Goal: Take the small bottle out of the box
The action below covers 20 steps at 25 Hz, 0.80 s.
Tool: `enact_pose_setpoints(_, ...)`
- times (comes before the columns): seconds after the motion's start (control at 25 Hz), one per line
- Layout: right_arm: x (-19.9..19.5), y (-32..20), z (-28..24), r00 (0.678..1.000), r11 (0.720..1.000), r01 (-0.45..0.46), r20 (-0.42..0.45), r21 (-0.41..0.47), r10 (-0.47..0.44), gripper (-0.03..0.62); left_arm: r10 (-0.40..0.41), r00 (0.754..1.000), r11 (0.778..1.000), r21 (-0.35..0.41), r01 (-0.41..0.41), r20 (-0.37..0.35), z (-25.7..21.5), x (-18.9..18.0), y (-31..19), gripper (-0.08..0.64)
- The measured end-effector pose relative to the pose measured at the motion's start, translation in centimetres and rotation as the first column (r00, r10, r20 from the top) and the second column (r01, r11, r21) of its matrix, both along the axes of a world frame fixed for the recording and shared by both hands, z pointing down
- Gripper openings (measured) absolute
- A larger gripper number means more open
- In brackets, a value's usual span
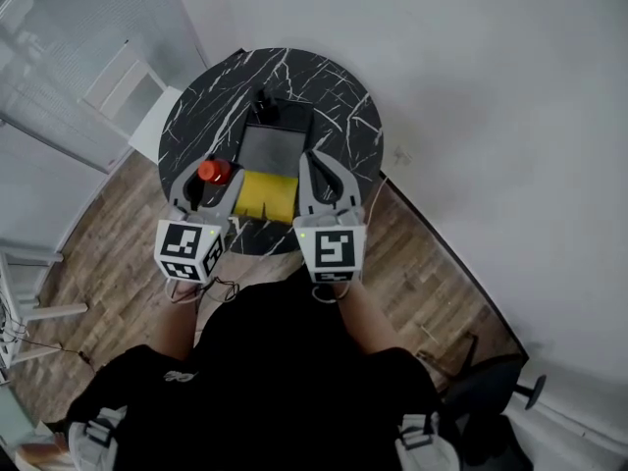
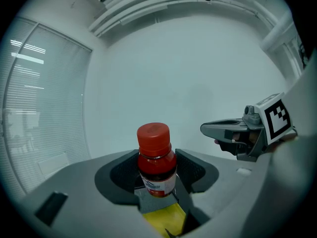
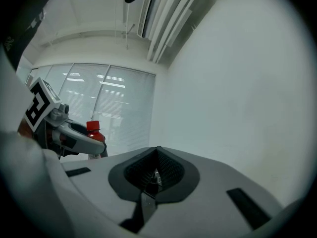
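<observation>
The small bottle point(image 2: 156, 161) has a red cap and a white label, and it stands upright between the pads of my left gripper point(image 2: 157, 175), which is shut on it. In the head view the bottle point(image 1: 214, 172) is held above the table's left part, left of the open box point(image 1: 276, 146). The box has a dark inside and a yellow flap point(image 1: 266, 194). My right gripper point(image 1: 312, 160) hovers by the box's right edge. Its jaws point(image 3: 154, 171) meet with nothing between them. Each gripper view looks up at the walls and shows the other gripper.
The box lies on a round black marble table point(image 1: 334, 86). A black object point(image 1: 265, 101) sits behind the box. A white chair point(image 1: 137, 96) stands to the left on the wooden floor, and a black office chair point(image 1: 491, 381) at the lower right.
</observation>
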State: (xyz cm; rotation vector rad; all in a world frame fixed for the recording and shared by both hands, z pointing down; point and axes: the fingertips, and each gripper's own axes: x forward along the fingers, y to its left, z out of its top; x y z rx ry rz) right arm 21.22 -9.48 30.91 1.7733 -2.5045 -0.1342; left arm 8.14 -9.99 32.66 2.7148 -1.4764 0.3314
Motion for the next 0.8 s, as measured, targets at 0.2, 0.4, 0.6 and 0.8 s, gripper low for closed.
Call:
enact_pose_setpoints(0.2, 0.2, -0.4, 0.4, 1.0, 1.0, -0.005, 0.009, 0.014, 0.005, -0.006, 0.014, 1.0, 1.0, -0.013, -0.014, -0.006, 0.2, 0.1, -0.5, 0.221)
enact_pose_setpoints(0.4, 0.5, -0.7, 0.6, 1.0, 1.0, -0.013, 0.028, 0.004, 0.013, -0.006, 0.035, 0.999, 0.999, -0.023, -0.035, -0.002, 0.4, 0.7, -1.0, 0.221)
enact_pose_setpoints(0.6, 1.0, -1.0, 1.0, 0.999, 1.0, -0.016, 0.028, -0.006, 0.016, -0.006, 0.055, 0.998, 0.998, -0.026, -0.055, 0.003, 0.7, 1.4, -1.7, 0.222)
enact_pose_setpoints(0.8, 1.7, -1.4, 1.5, 0.999, 1.0, -0.025, 0.028, -0.016, 0.025, -0.006, 0.065, 0.998, 0.998, -0.025, -0.065, 0.004, 0.9, 2.1, -2.2, 0.222)
